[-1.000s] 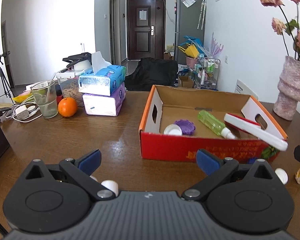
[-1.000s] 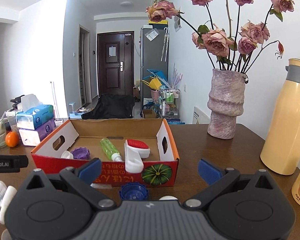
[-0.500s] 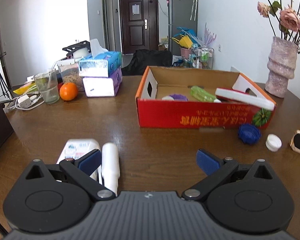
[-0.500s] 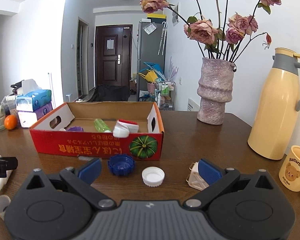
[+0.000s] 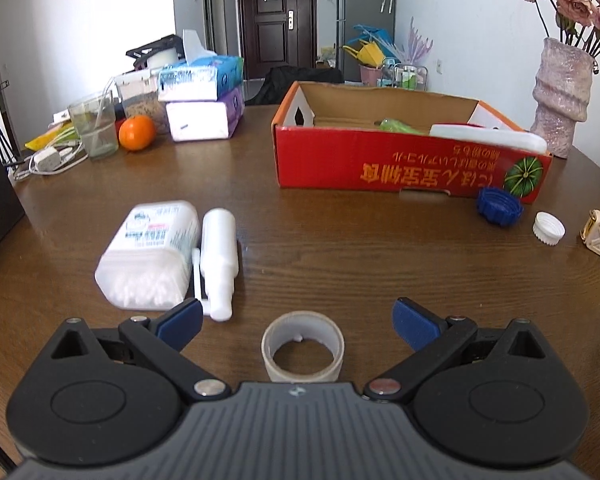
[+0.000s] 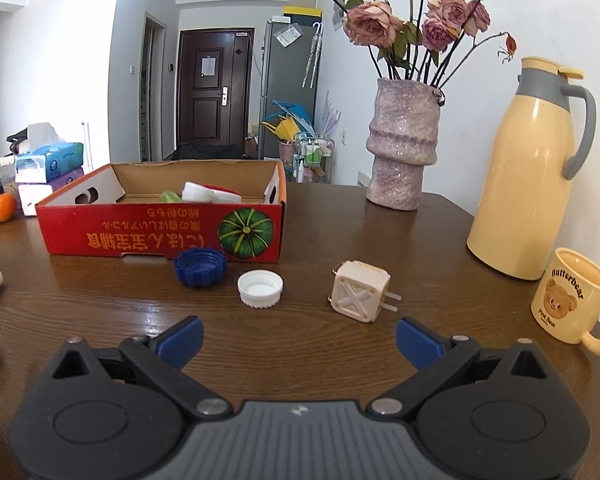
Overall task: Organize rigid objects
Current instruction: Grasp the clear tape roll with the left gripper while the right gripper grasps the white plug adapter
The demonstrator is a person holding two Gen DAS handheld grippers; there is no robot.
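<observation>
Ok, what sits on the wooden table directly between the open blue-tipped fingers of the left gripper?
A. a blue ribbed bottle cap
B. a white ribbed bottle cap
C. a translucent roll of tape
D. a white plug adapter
C: the translucent roll of tape lies between the fingers of the open left gripper, untouched.

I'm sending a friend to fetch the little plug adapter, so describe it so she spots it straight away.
Start at the red cardboard box on the wooden table. In front of its pumpkin-picture corner lie a blue cap, a white cap, then the plug adapter. It alone is a cream cube, with a raised X and two prongs.
</observation>
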